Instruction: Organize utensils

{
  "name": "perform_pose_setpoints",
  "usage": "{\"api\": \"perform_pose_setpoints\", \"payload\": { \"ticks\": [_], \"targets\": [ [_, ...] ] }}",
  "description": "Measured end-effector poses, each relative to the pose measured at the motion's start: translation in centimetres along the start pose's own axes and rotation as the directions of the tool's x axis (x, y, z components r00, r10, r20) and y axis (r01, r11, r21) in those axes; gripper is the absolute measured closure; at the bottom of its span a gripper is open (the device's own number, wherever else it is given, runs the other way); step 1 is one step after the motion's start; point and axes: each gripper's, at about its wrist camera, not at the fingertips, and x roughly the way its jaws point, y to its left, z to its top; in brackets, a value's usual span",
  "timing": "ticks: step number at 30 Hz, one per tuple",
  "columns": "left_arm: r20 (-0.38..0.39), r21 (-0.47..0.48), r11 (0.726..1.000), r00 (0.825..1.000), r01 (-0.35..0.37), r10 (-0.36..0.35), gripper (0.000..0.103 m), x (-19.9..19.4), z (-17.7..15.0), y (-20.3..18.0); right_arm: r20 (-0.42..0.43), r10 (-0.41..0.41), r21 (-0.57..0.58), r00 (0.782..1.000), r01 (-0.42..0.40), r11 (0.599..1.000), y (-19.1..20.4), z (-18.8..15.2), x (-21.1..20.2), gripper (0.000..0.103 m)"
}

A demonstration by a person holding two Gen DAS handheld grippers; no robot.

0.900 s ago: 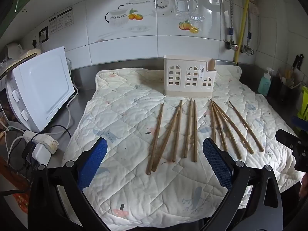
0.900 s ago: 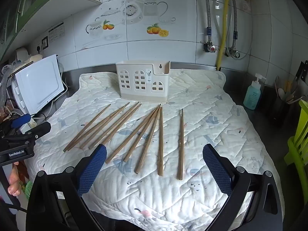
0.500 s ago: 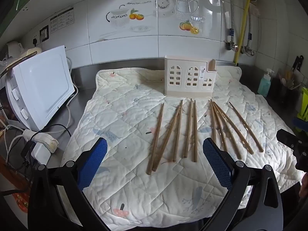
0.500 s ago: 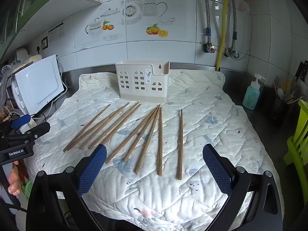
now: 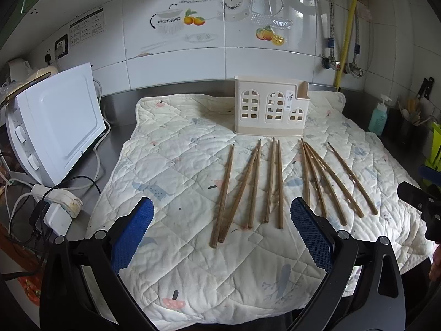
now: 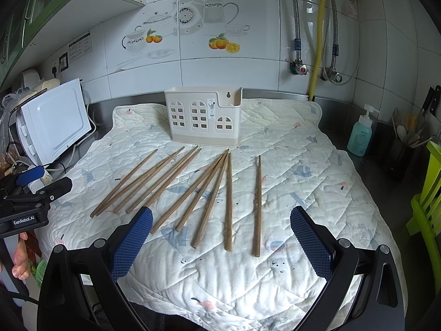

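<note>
Quilted mat (image 5: 171,165) over a steel counter, near edge cut off by frame. Cream utensil holder (image 5: 271,109) upright at the back, inside hidden. Wooden chopsticks (image 5: 273,182) loose before it. Left gripper (image 5: 222,234) and right gripper (image 6: 220,237) spread wide, empty.

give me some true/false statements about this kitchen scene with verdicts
1. The chopsticks lie flat on the quilted cloth. True.
2. The cream utensil holder already has chopsticks standing in it. False: none show in it.
3. The right hand-held gripper grips a chopstick. False: its jaws are open, holding nothing.
4. The left hand-held gripper is open. True.
5. A blue soap bottle stands right of the cloth. True.
</note>
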Motion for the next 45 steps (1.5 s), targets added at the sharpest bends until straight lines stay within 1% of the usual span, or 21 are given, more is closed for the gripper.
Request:
{"api": "perform_pose_setpoints", "payload": {
  "ticks": [18,25,40,45],
  "targets": [
    [-0.006,0.008,0.999,0.999,-0.041,0.041,0.005,0.28,-0.07,0.34,-0.001,0.002,0.0,1.0,-0.002,1.0,0.39,0.13,0.51,0.006],
    [-0.009,0.007,0.999,0.999,-0.047,0.047,0.005,0.43,-0.25,0.52,-0.003,0.001,0.001,1.0,-0.001,1.0,-0.37,-0.06,0.02,0.006],
    [-0.005,0.005,0.999,0.999,-0.04,0.04,0.005,0.44,-0.35,0.52,-0.004,-0.001,0.003,1.0,0.001,1.0,-0.08,-0.44,0.02,0.006],
    [-0.006,0.003,0.999,0.999,-0.032,0.032,0.005,0.66,-0.49,0.87,-0.01,-0.002,0.012,1.0,0.002,1.0,-0.29,-0.6,0.62,0.006]
  ]
}}
